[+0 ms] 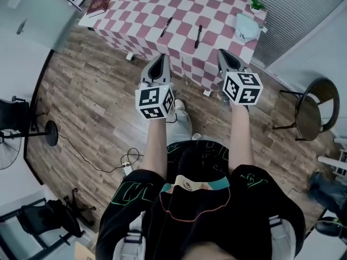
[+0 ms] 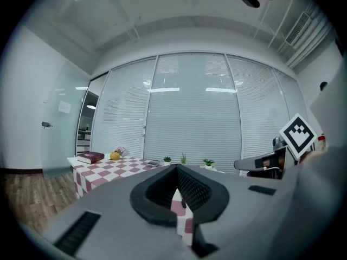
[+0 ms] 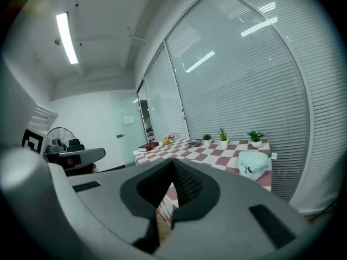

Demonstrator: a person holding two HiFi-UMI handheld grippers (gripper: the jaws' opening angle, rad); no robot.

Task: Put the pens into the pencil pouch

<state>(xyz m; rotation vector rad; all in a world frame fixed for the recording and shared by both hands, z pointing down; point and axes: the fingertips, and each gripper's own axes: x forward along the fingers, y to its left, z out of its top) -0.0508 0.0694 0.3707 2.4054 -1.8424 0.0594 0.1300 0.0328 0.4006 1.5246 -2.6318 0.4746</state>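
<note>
Left gripper and right gripper both clenched, empty, short of the table; pens lie ahead, pencil pouch beyond the right; likely lining up a reach.

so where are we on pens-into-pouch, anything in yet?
Done: nothing that shows. The left pen and right pen both lie on the checkered table, apart from the pouch at its right end.
In hand: nothing. The left gripper and right gripper are shut and empty.
Left: pick up each pen and put it in the pouch.
</note>
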